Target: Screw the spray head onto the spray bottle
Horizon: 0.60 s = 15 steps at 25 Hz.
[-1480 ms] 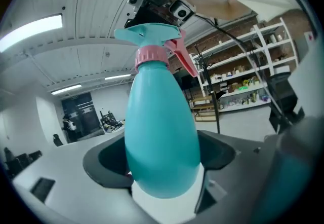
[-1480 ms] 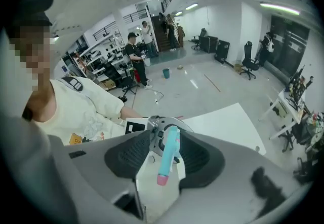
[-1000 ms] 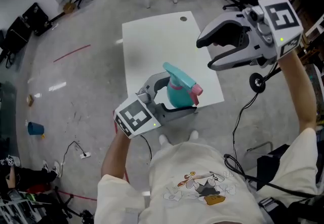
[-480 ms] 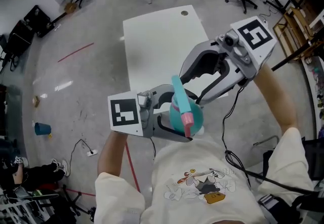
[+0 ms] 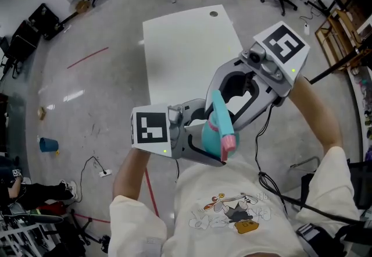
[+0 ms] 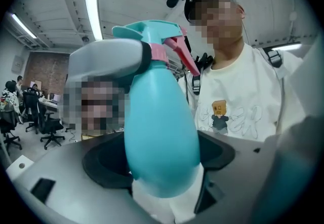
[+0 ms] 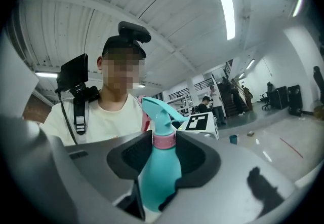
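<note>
1. The left gripper [image 5: 209, 134] has carried the spray bottle [image 6: 159, 132] off the near edge of the white table [image 5: 180, 46] and in toward the person's chest. Its jaws are clamped on the fat teal body, which fills the gap between the pads.
2. The bottle now hangs tilted in the air between the two grippers, clear of the table top. The spray head [image 7: 157, 109] already sits on the neck, with its pink collar [image 7: 163, 140] at the joint and the pink trigger [image 5: 228, 144] toward the person. Whether the thread is run home cannot be told.
3. The right gripper [image 5: 224, 111], which a second ago was high on the right with wide, empty jaws, has come down round the neck. Its jaws have just been closing to a middling width, and the pads appear to meet the collar on both sides.
4. The approach looks finished, with the left holding the body and the right set to twist the collar. The screwing itself seems about to begin.
5. The marker cubes [image 5: 152, 128] carry only black-and-white square patterns, no letters. The bottle shows no label or brand. The person's shirt [image 5: 226, 192] bears a cartoon print, and any lettering on it is too small to read.
</note>
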Motion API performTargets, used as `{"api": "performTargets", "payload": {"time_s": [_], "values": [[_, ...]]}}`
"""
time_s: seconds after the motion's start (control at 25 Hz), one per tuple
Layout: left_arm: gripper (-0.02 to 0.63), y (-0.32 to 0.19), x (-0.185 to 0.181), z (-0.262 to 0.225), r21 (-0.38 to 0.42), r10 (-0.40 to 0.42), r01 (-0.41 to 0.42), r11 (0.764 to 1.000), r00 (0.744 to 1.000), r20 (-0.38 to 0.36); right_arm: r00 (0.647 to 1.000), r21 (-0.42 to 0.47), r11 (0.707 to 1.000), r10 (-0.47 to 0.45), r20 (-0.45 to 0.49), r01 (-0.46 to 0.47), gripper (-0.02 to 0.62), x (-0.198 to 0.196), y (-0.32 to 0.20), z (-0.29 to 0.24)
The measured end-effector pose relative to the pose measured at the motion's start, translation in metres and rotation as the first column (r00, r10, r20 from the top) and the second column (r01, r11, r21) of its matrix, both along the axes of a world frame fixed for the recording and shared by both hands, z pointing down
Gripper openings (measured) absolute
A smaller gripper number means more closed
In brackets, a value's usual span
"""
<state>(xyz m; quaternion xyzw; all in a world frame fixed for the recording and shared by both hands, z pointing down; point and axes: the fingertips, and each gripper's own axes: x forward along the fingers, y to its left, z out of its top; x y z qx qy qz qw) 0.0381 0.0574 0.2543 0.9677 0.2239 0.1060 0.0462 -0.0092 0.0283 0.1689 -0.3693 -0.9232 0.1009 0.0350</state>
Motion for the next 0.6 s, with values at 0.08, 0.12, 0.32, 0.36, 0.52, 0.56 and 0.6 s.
{"api": "performTargets", "payload": {"time_s": [0.08,0.12,0.32,0.36,0.52,0.56,0.6], "values": [[0.407,-0.002,0.001,0.002,-0.001,-0.034,0.034,0.999,0.999,0.006,1.0,-0.014,1.0,0.018,-0.011,-0.018,0.146,0.0,-0.002,0.002],[0.407,-0.003,0.001,0.003,-0.002,-0.05,0.05,0.999,0.999,0.01,0.999,-0.018,0.999,0.027,-0.019,-0.027,0.144,0.0,-0.003,0.003],[0.407,-0.008,0.003,0.009,-0.011,-0.103,0.103,0.995,0.994,0.025,0.995,-0.031,0.996,0.087,-0.052,-0.089,0.141,0.001,-0.009,0.011],[0.407,-0.01,0.003,0.011,-0.015,-0.117,0.118,0.993,0.993,0.03,0.993,-0.03,0.994,0.1,-0.058,-0.102,0.141,0.001,-0.011,0.013],[0.407,-0.021,0.001,0.017,-0.03,-0.211,0.213,0.977,0.976,0.06,0.983,-0.025,0.985,0.168,-0.072,-0.17,0.141,0.0,-0.024,0.021],[0.407,-0.025,0.001,0.018,-0.033,-0.238,0.241,0.97,0.969,0.066,0.978,-0.029,0.98,0.193,-0.079,-0.195,0.141,-0.001,-0.028,0.022],[0.407,-0.028,0.0,0.019,-0.036,-0.264,0.267,0.963,0.962,0.07,0.972,-0.034,0.974,0.219,-0.087,-0.222,0.141,-0.002,-0.032,0.023]]}}
